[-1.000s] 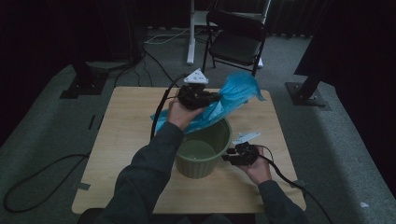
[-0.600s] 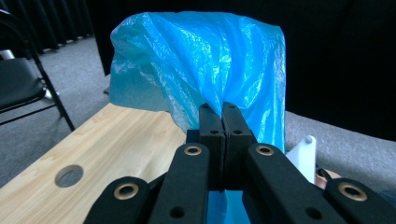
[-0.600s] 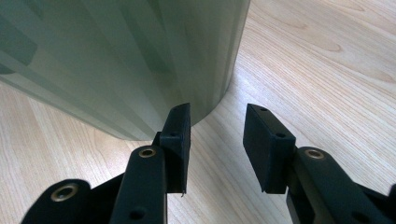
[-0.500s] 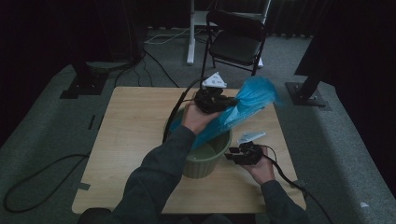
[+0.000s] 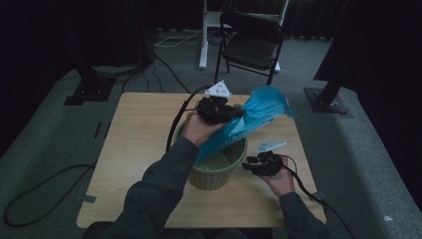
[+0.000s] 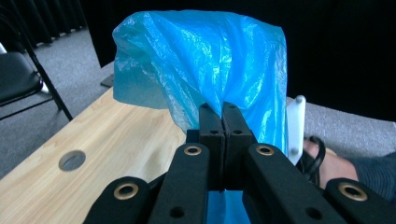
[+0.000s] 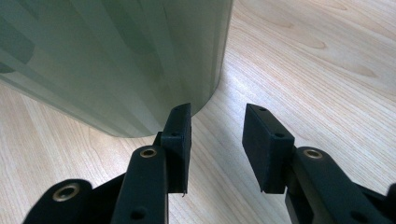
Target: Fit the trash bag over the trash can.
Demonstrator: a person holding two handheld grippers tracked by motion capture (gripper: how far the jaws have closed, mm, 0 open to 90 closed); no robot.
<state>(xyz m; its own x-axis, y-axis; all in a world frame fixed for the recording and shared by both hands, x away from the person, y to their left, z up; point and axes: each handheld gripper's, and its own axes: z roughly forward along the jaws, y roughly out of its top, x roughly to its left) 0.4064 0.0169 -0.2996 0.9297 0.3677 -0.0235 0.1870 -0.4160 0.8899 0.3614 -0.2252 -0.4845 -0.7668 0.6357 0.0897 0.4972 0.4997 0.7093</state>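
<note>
Blue plastic bag point(image 5: 249, 122) has its long axis on a diagonal in the high view: lower end down inside the green bin point(image 5: 219, 167), upper end pointing up and away toward the table's far right corner; left gripper point(image 5: 234, 112) has its jaws pressed together on a fold of the bag, held above the bin's far rim; in the left gripper view the bag point(image 6: 205, 70) billows up beyond the jaws, the pinch point sitting low on it; right gripper point(image 5: 247, 166) sits low on the table point(image 5: 134, 149) just beside the bin's right wall, jaws spread with nothing between them; right gripper view shows the bin wall point(image 7: 116, 60) close to the left-hand jaw, cannot tell if touching; bag's lower end hidden by the left forearm and the bin rim; bin contents too dark to read; table is light wood with a round hole point(image 6: 72, 160) in its top; grey carpet, black folding chair point(image 5: 254, 42) behind the table, dark curtains, cables on the floor.
</note>
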